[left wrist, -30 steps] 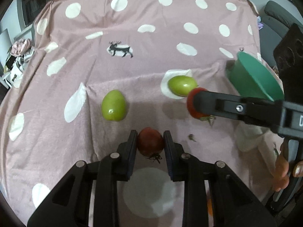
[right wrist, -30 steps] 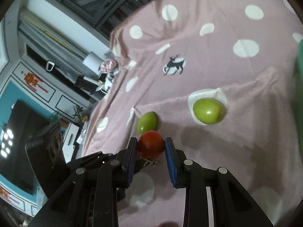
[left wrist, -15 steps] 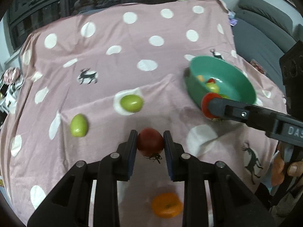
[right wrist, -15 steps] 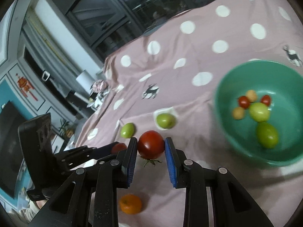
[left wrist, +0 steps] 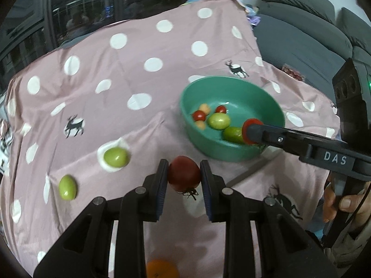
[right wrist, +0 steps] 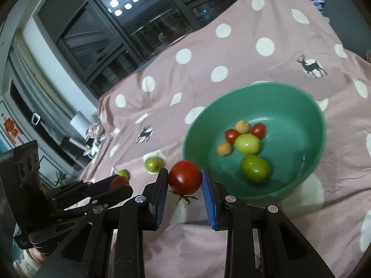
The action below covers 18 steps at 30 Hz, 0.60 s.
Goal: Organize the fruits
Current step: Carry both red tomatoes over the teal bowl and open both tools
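My left gripper is shut on a dark red tomato, held above the pink dotted cloth. My right gripper is shut on a bright red tomato just left of the green bowl. In the left wrist view the right gripper hovers over the near rim of the bowl. The bowl holds several small red, orange and green fruits. Two green fruits lie on the cloth to the left. An orange fruit lies under my left gripper.
A grey sofa stands beyond the table's right edge. Dark windows and a shelf with clutter are at the back left. The cloth has wrinkles and folds around the bowl.
Both grippers have lifted and swung right with their tomatoes. The bowl has come nearer to both, and the right gripper's tomato now sits over its rim.
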Tool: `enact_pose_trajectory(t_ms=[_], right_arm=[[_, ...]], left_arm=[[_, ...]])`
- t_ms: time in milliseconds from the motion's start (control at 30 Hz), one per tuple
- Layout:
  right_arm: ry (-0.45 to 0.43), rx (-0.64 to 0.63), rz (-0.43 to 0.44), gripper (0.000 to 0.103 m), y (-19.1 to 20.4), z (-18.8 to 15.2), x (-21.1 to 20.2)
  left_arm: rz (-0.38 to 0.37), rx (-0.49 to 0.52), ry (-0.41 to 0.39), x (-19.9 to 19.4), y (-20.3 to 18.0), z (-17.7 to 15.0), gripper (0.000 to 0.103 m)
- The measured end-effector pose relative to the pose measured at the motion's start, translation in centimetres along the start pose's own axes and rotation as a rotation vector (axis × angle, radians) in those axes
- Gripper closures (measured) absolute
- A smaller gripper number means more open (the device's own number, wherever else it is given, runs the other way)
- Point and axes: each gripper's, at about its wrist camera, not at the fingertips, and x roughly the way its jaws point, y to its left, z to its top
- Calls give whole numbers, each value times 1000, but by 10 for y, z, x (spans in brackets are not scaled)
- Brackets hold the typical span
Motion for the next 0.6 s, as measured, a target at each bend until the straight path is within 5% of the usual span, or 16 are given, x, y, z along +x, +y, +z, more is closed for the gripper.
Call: enact_pose_trajectory(t_ms=[600], right_arm=[[-42,39,-64,71,-46,10,-7]], left_arm=[[-45,102,1,55,-46,40,76]])
